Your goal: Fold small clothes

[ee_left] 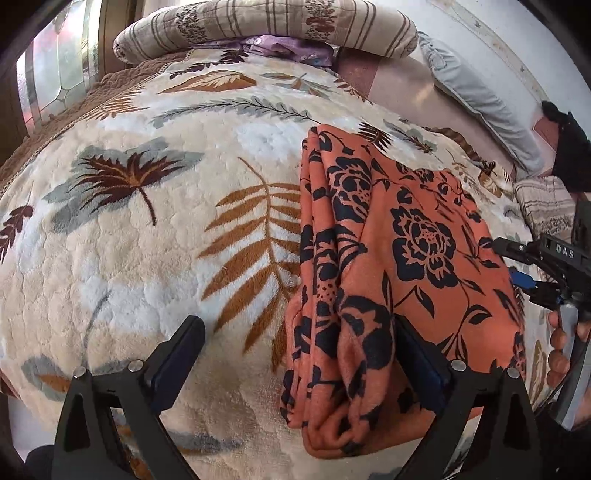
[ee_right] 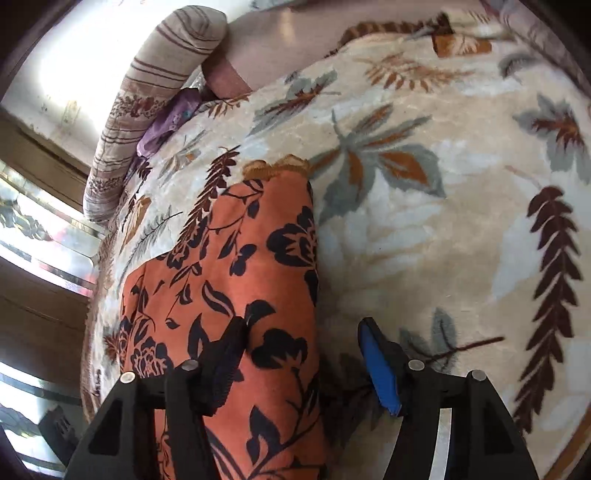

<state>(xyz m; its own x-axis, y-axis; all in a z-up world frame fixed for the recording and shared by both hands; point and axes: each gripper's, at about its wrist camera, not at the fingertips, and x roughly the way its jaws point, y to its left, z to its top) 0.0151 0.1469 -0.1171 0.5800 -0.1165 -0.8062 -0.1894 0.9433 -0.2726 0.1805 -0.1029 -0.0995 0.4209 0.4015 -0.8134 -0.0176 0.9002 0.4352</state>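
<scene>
An orange garment with a dark floral print (ee_left: 399, 273) lies folded in layers on the leaf-patterned plush blanket (ee_left: 147, 258). My left gripper (ee_left: 299, 325) is open, its jaws straddling the garment's near left folded edge. My right gripper (ee_left: 517, 266) shows at the garment's right edge in the left wrist view. In the right wrist view the garment (ee_right: 240, 280) runs away from the camera, and my right gripper (ee_right: 303, 328) is open, its left finger over the cloth and its blue-padded right finger (ee_right: 380, 369) over the blanket (ee_right: 443, 221).
A striped bolster pillow (ee_left: 266, 26) and a purple cloth (ee_left: 280, 48) lie at the bed's far end. A grey pillow (ee_left: 476, 96) rests by the wall. A window (ee_right: 33, 236) is beside the bed.
</scene>
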